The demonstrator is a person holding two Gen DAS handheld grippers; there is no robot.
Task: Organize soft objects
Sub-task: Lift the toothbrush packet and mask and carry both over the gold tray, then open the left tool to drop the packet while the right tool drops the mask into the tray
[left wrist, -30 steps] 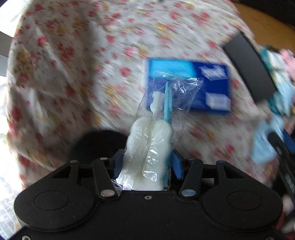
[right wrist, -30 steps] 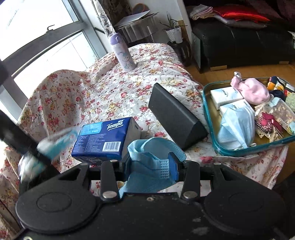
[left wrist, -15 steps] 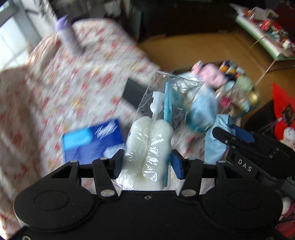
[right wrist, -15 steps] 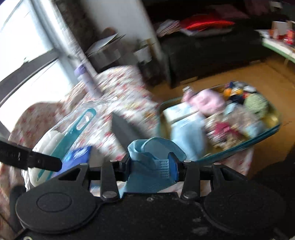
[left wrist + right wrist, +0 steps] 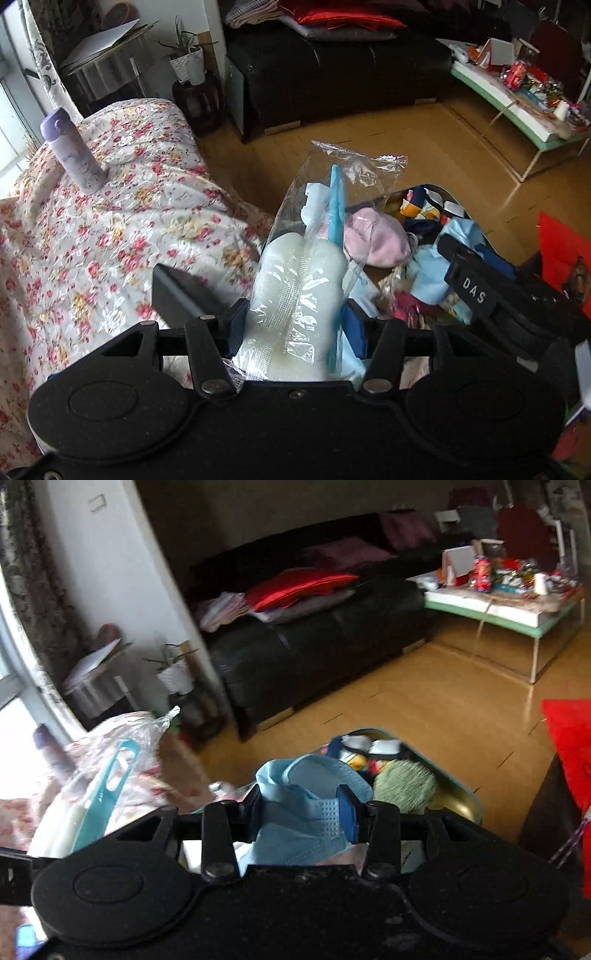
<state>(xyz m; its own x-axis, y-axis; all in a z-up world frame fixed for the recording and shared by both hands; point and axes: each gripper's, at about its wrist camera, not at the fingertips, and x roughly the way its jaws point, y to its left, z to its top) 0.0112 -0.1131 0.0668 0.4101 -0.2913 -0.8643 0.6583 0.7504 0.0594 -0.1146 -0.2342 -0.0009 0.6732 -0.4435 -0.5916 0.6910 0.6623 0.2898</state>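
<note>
My left gripper (image 5: 295,325) is shut on a clear plastic bag (image 5: 310,280) holding a white sponge brush with a teal handle. It hangs above the near edge of a teal tray (image 5: 458,794) full of soft things. My right gripper (image 5: 303,808) is shut on a light blue face mask (image 5: 306,794) over the same tray. The right gripper (image 5: 480,291) also shows in the left wrist view, to the right of the bag. The bag (image 5: 99,786) shows at left in the right wrist view.
The tray holds a pink soft item (image 5: 376,240), a green knitted ball (image 5: 402,786) and several small cloth pieces. A black wedge-shaped case (image 5: 177,291) and a purple bottle (image 5: 72,151) are on the floral cloth (image 5: 110,229). A black sofa (image 5: 314,646) and low table (image 5: 509,605) stand behind.
Both grippers have swung right from the floral table and blue tissue pack to above the tray, each still holding its item.
</note>
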